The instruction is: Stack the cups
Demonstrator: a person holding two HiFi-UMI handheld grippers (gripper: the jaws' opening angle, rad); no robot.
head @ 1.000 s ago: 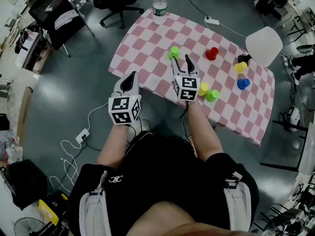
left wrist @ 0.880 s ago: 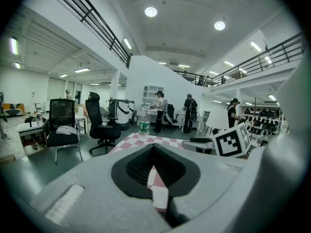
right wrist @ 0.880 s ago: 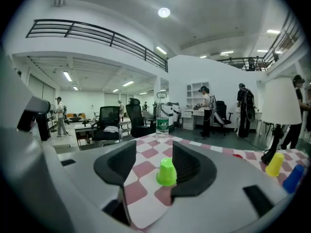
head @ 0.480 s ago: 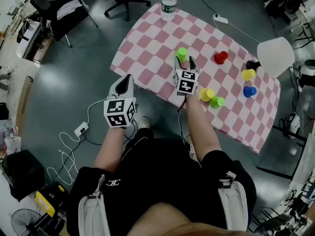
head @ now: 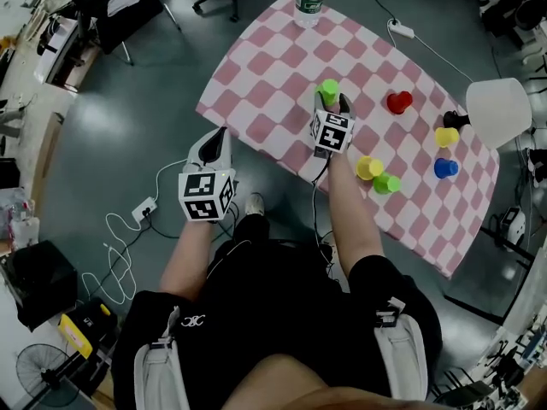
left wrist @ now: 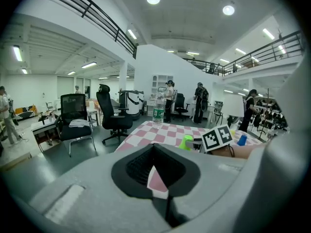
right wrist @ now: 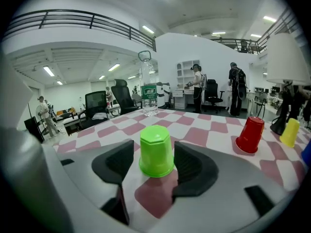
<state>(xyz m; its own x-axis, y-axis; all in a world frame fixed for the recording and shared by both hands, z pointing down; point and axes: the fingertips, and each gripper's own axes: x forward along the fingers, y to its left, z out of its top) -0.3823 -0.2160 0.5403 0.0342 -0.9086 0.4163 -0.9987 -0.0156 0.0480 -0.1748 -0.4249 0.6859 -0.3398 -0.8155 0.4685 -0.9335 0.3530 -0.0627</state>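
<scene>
Dropping slightly since a second ago, the left gripper point(head: 222, 133) is hanging at centre left, just off the checkered table point(head: 256, 84), its jaws pressed together on nothing. Right of it, the right gripper point(head: 332, 105) has been pushing forward and spreading its jaws. It is now straddling the upside-down green cup point(right wrist: 156, 151) at upper centre, pads wide and not touching it. Closing off-centre is likely to shove the light cup sideways or tip it over.

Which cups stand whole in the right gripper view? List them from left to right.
green cup → red cup → yellow cup
</scene>
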